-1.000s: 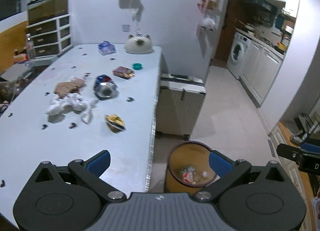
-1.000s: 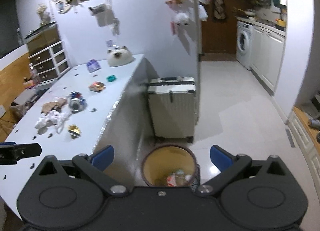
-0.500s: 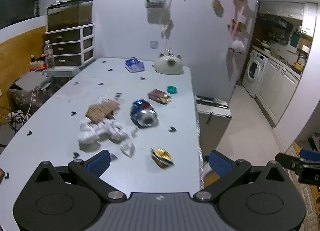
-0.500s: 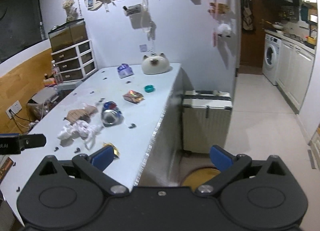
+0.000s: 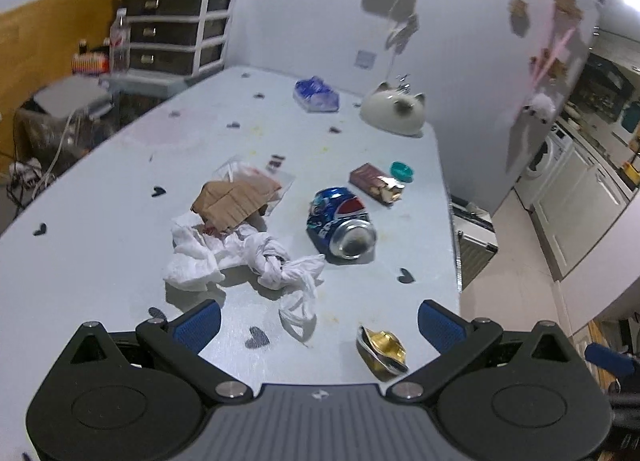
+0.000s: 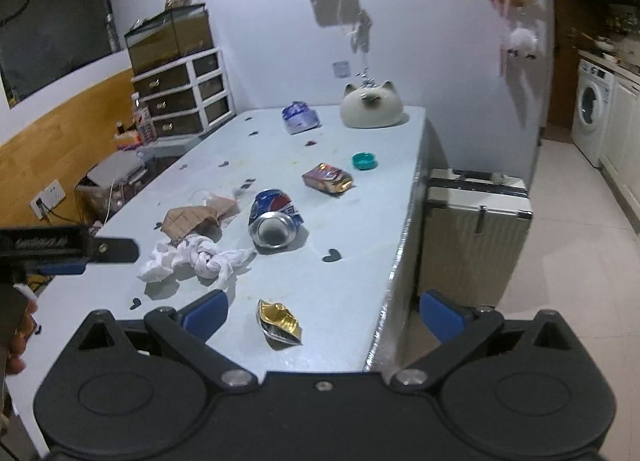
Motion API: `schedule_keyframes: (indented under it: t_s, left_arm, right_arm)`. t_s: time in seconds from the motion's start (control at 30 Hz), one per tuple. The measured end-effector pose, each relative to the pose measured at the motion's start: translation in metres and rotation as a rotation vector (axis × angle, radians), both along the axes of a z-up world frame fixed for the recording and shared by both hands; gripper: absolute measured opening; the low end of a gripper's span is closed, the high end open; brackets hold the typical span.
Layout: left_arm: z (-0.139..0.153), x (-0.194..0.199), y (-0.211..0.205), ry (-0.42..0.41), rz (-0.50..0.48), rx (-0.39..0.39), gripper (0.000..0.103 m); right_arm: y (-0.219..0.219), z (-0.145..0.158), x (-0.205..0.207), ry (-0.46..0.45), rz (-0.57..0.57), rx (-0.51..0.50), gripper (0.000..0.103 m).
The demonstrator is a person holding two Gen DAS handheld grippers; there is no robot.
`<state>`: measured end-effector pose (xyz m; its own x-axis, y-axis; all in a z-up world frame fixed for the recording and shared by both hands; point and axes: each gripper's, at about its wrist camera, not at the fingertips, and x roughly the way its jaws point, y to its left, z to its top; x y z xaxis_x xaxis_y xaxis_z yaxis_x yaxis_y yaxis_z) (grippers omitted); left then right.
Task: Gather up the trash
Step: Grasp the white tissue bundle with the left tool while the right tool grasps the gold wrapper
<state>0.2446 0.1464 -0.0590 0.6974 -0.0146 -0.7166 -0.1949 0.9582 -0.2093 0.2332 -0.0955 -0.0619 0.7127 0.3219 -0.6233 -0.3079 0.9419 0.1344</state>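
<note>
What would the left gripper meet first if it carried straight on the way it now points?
Probably the white plastic bag, whose tail lies between the open left gripper fingers; depth is unclear.

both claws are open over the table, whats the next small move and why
Probably lower the left claw onto the gold wrapper: it lies nearest, almost between the open fingers, apart from the tissues and crushed can. The right claw is empty too.
</note>
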Motion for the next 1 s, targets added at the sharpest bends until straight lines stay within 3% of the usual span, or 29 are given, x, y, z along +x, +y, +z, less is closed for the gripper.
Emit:
schedule_keyframes:
  t_s: [0.3,0.43,0.73,0.87,1.0]
  left_arm:
    - [-0.045,0.072,0.023,0.016,0.021,-0.117,0.103]
    - [-0.064,0.099,0.029,0.019,0.026,-0.204,0.103]
    - [-0.102,0.131,0.056,0.097,0.374,-0.425,0.103]
    - [-0.112,0.137,0.062,0.132,0.486,-0.452,0.1]
    - [-0.122,0.144,0.067,0.189,0.55,-0.448,0.09]
  right_arm:
    - [0.039,-0.039,0.034,-0.022,0.111,-0.038,0.103]
    - [0.05,-0.051,0.042,-0.019,0.127,-0.067,0.103]
    - [0.055,-0.08,0.061,0.019,0.143,-0.06,0.103]
    - [0.057,-0.092,0.067,-0.002,0.178,-0.057,0.103]
    - [0.06,-0.1,0.074,-0.01,0.259,-0.1,0.103]
